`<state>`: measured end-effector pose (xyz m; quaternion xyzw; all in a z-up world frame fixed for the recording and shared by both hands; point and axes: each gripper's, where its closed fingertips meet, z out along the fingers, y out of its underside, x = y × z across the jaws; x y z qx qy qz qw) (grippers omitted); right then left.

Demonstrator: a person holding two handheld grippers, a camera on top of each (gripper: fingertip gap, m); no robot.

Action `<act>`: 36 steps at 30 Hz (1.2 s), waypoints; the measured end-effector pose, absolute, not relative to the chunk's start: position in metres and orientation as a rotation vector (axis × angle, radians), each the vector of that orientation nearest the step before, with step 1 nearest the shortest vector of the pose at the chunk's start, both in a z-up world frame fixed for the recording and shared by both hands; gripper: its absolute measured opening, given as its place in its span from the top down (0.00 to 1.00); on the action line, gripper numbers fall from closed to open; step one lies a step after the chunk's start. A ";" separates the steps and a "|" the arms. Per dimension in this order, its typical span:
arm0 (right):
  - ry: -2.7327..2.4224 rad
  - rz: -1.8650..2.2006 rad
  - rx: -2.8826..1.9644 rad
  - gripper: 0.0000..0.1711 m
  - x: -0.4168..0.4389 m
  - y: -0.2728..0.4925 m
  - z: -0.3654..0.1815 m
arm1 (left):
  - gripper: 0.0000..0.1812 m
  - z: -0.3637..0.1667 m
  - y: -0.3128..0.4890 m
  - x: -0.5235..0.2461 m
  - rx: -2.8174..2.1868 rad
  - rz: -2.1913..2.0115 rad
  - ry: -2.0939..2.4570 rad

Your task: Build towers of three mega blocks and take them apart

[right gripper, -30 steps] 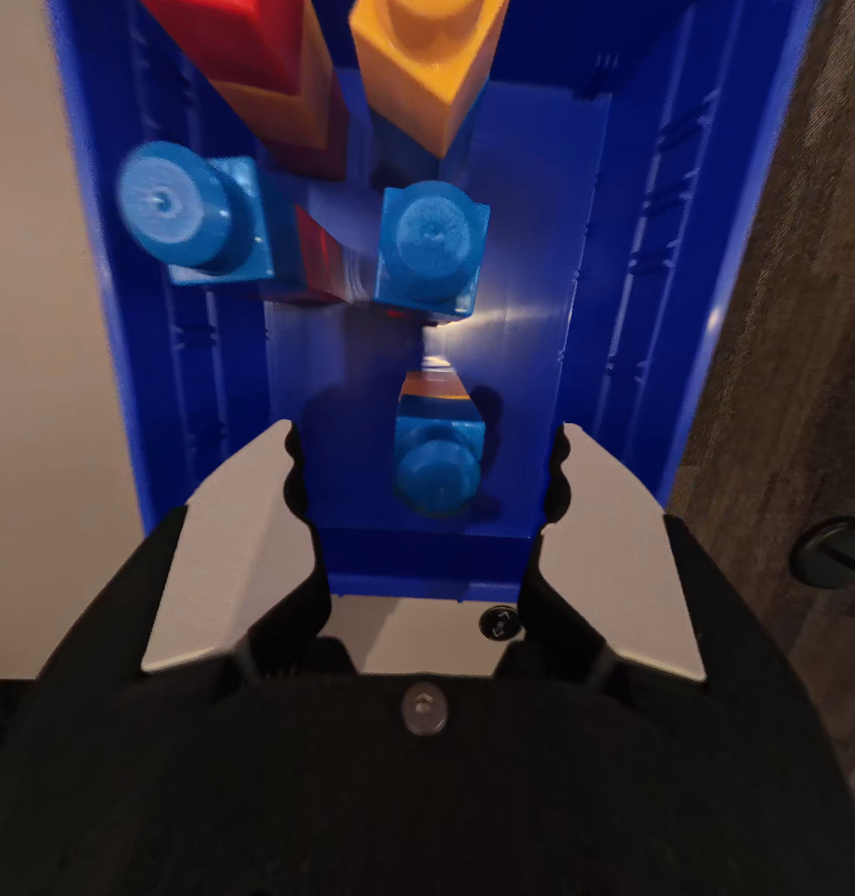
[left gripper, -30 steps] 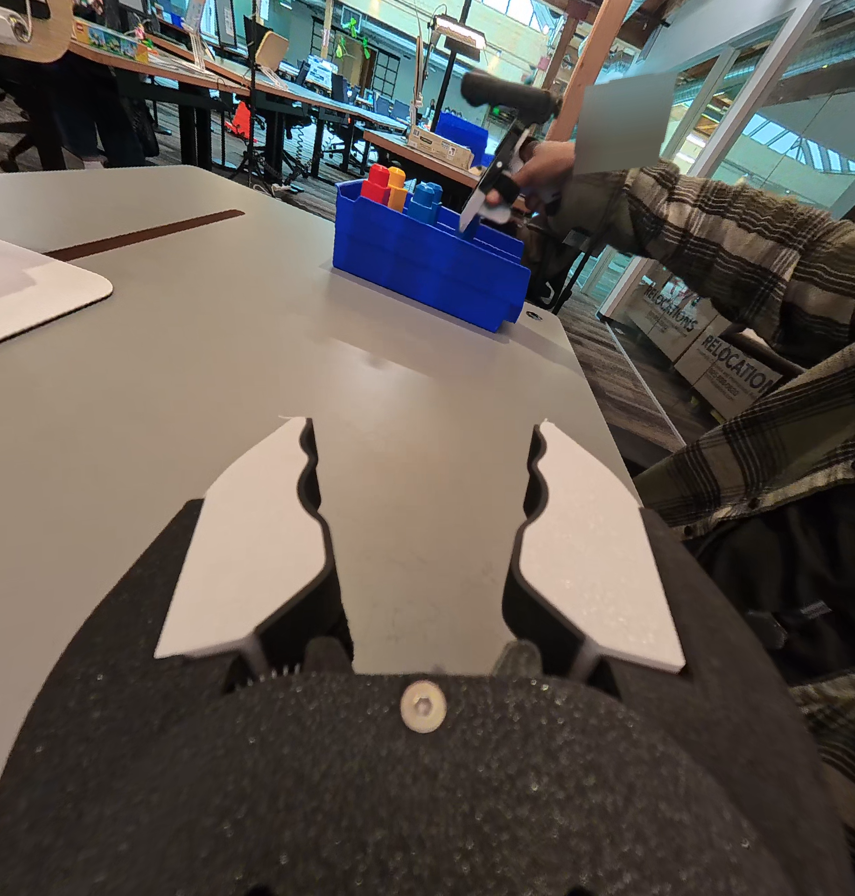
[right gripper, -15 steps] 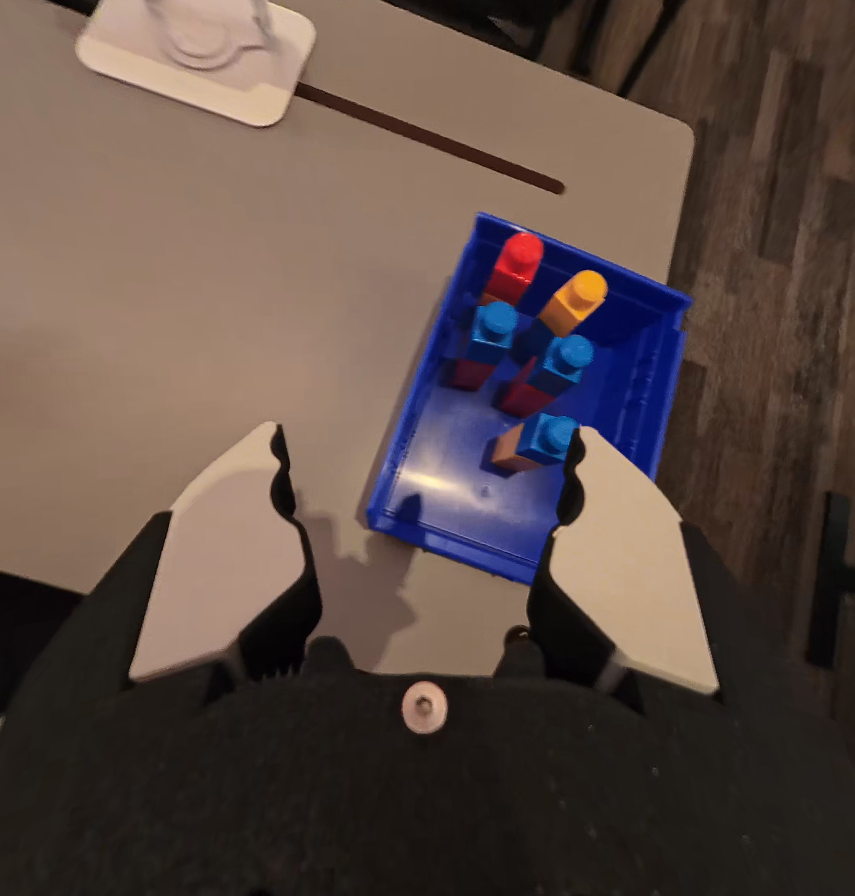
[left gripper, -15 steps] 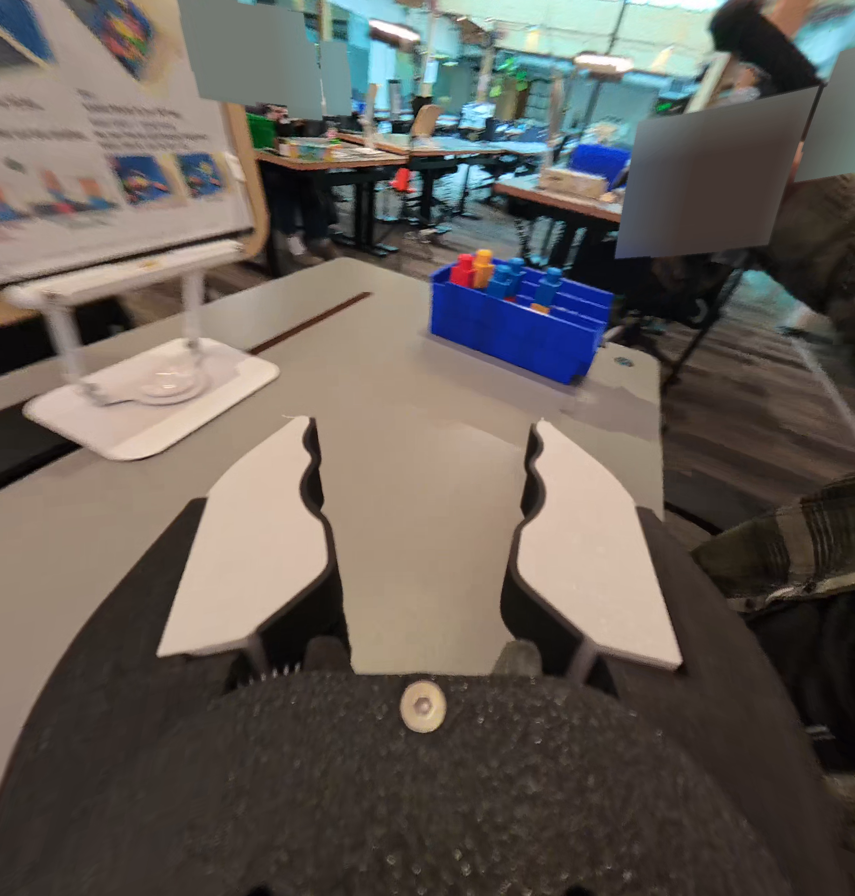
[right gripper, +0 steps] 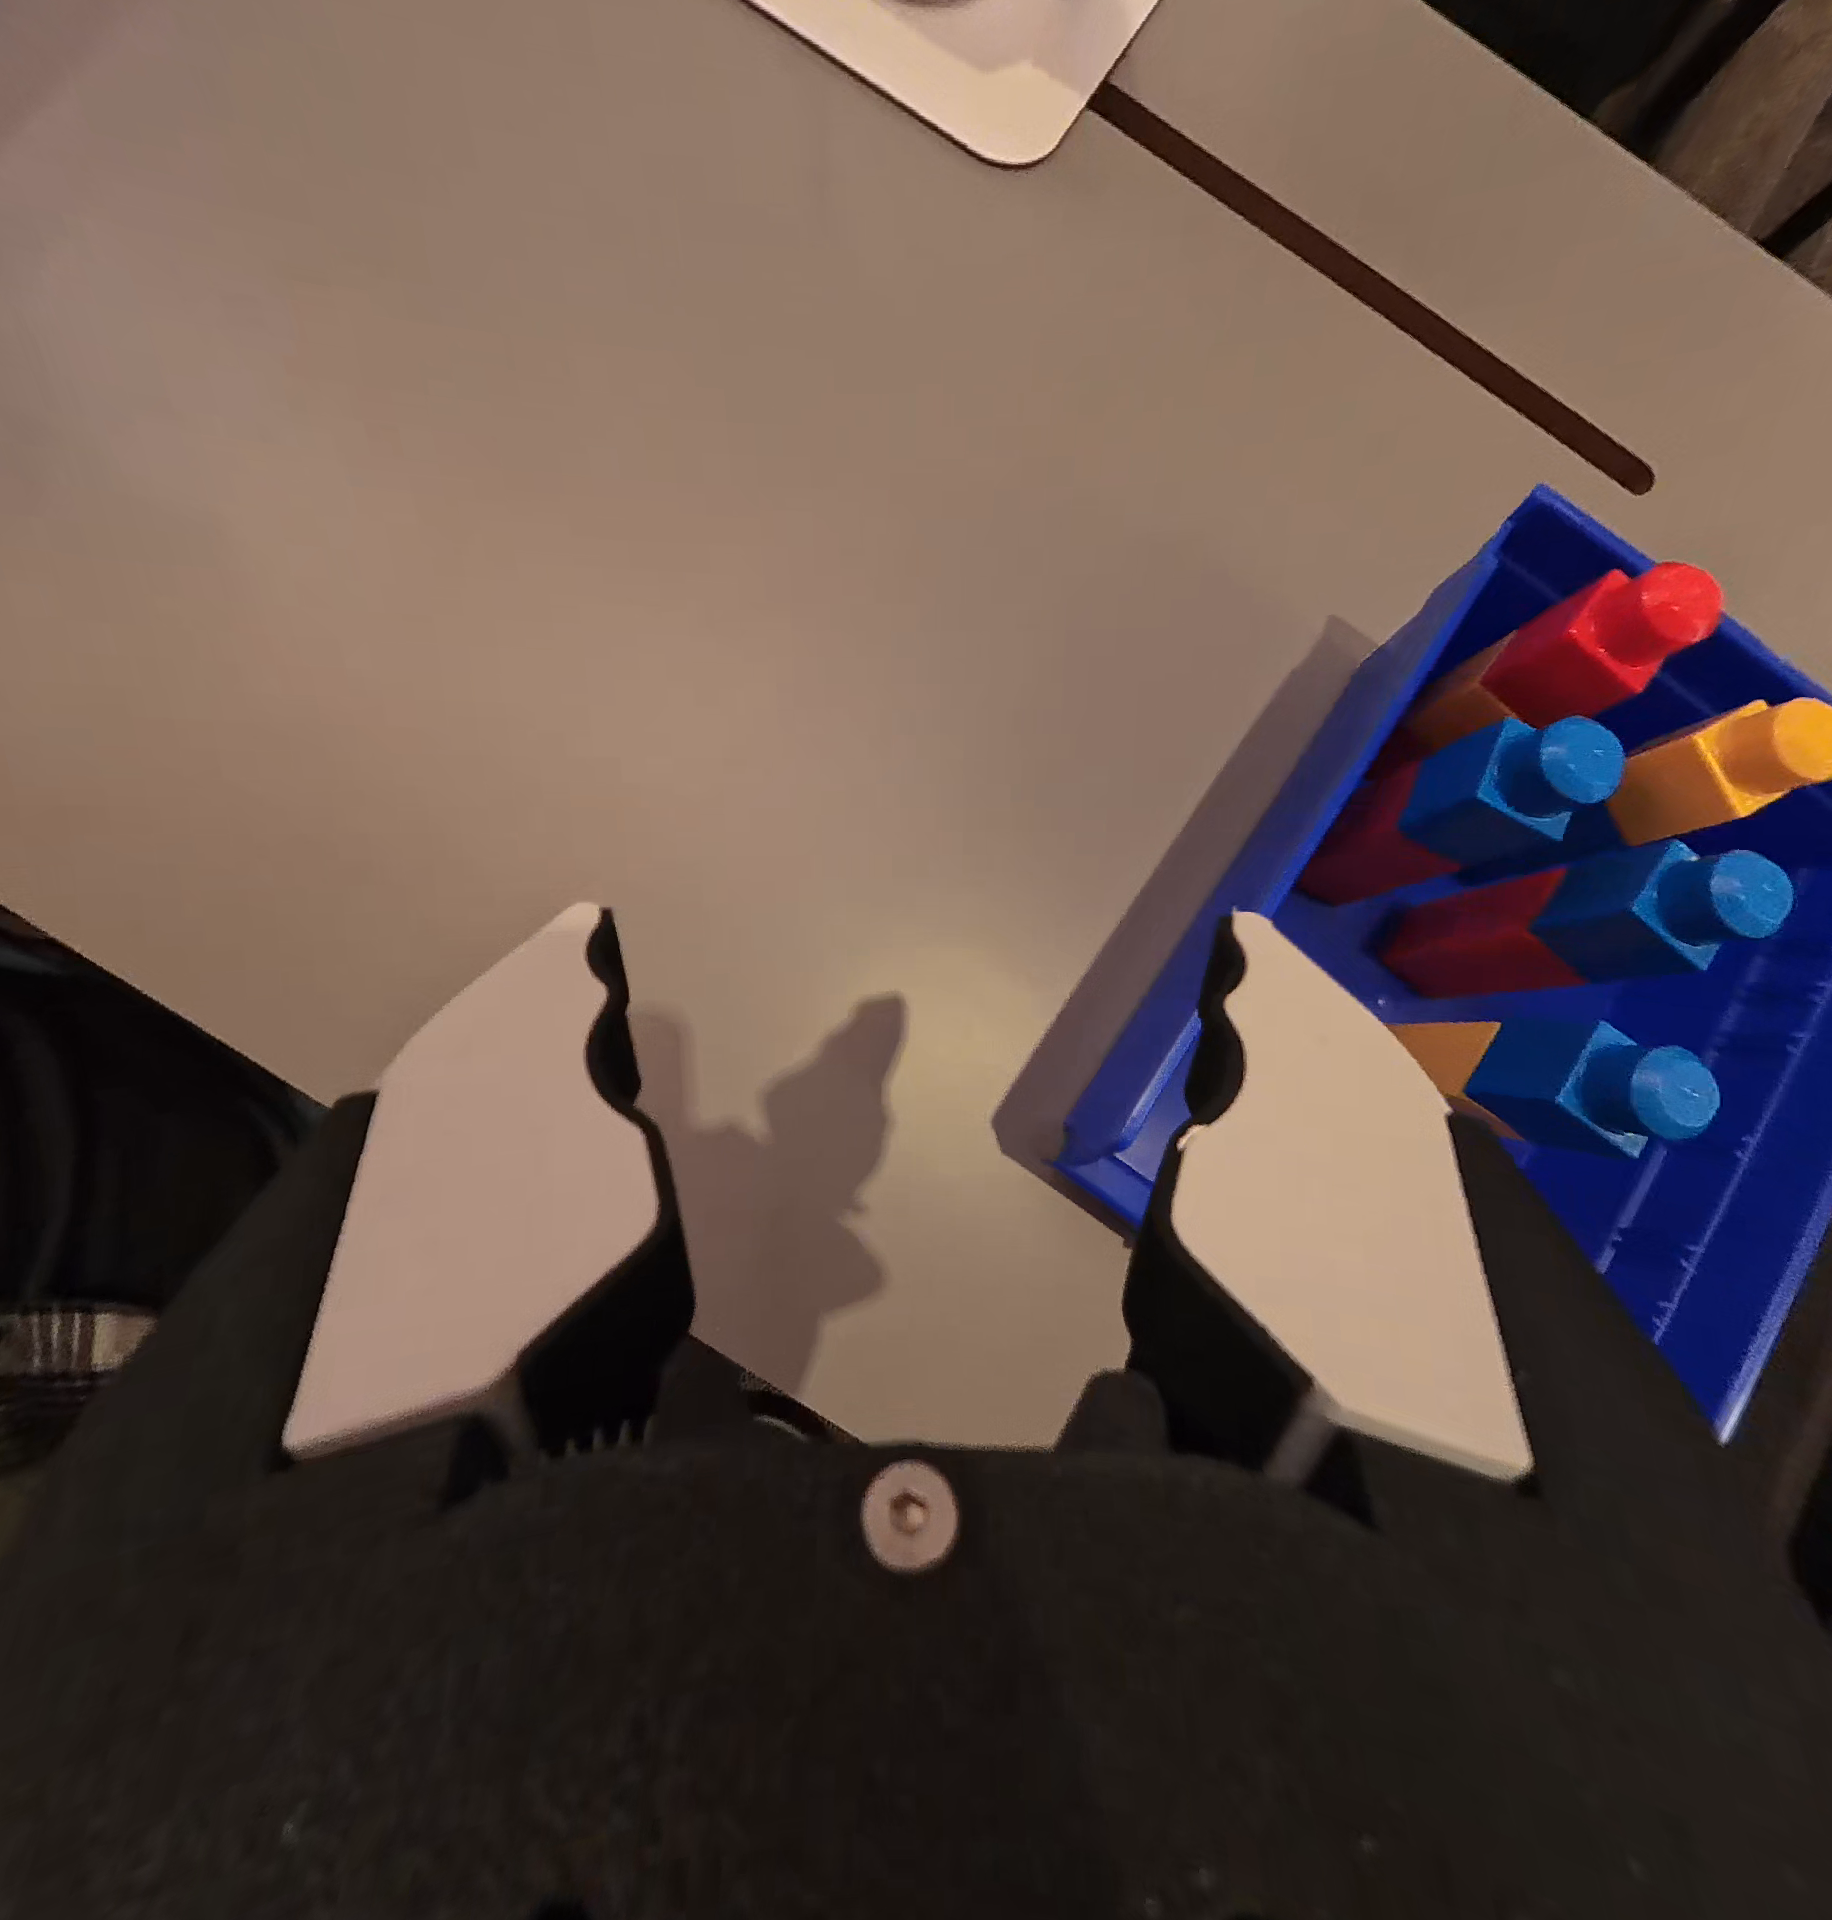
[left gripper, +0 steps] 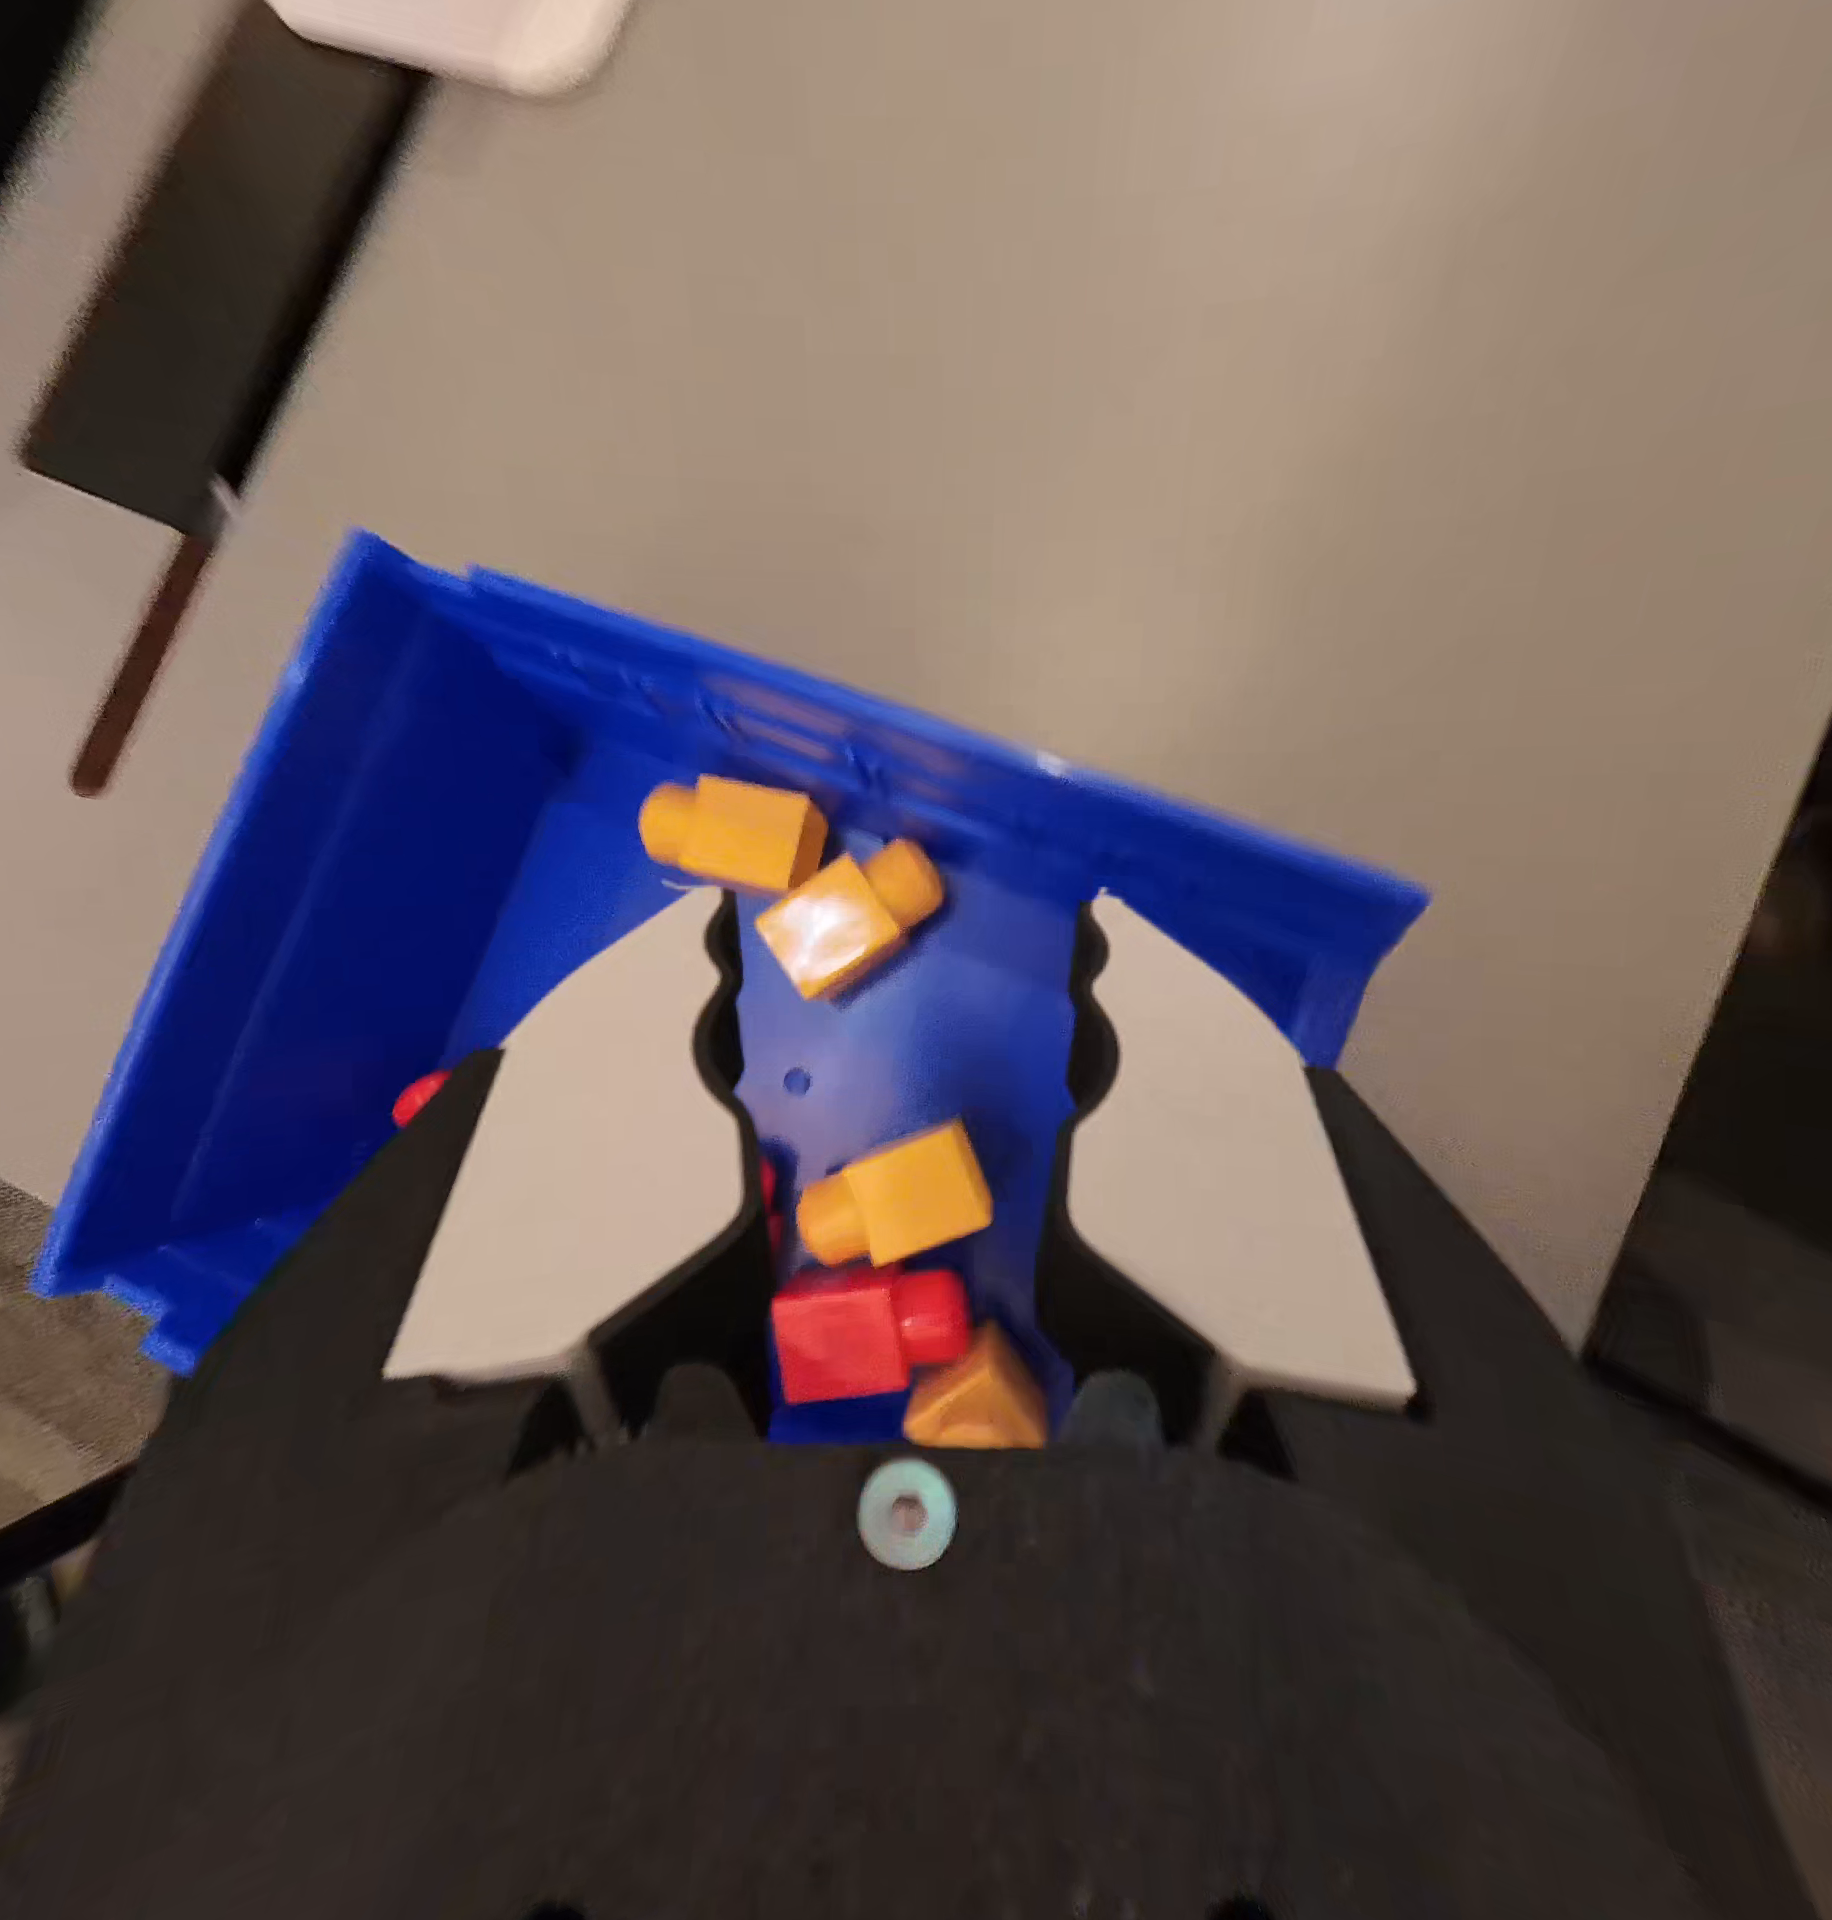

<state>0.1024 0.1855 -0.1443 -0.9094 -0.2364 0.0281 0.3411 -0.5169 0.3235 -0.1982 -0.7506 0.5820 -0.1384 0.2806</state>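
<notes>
In the left wrist view my left gripper hangs over a blue bin and looks down into it. Its jaws are open and hold nothing. Loose blocks lie on the bin floor below: an orange one and another orange one near the fingertips, then an orange one and a red one closer in. In the right wrist view my right gripper is wide open and empty above the bare grey table. A blue bin to its right holds several upright block towers, topped red, orange and blue.
A white stand base sits at the far side of the table, with a dark slot running from it toward the bin. Both show blurred in the left wrist view, the base and the slot. The table edge and dark floor lie right. About 65 cm separates my left fingertips from my right. The left tips stand about 35 cm off the slot.
My left gripper swung from looking across the table to looking down into a bin of loose blocks, and its jaws narrowed. My right gripper rose out of the tower bin and moved left over the table.
</notes>
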 end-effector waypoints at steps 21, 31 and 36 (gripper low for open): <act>-0.724 -0.003 -2.443 0.38 0.063 0.192 -0.139 | 0.77 -0.299 0.356 -0.520 -1.872 0.016 2.295; -0.739 0.047 -2.437 0.38 0.063 0.188 -0.150 | 0.79 -0.323 0.353 -0.529 -1.956 0.069 2.376; -0.731 0.064 -2.425 0.39 0.067 0.187 -0.151 | 0.80 -0.326 0.350 -0.530 -2.083 0.056 2.256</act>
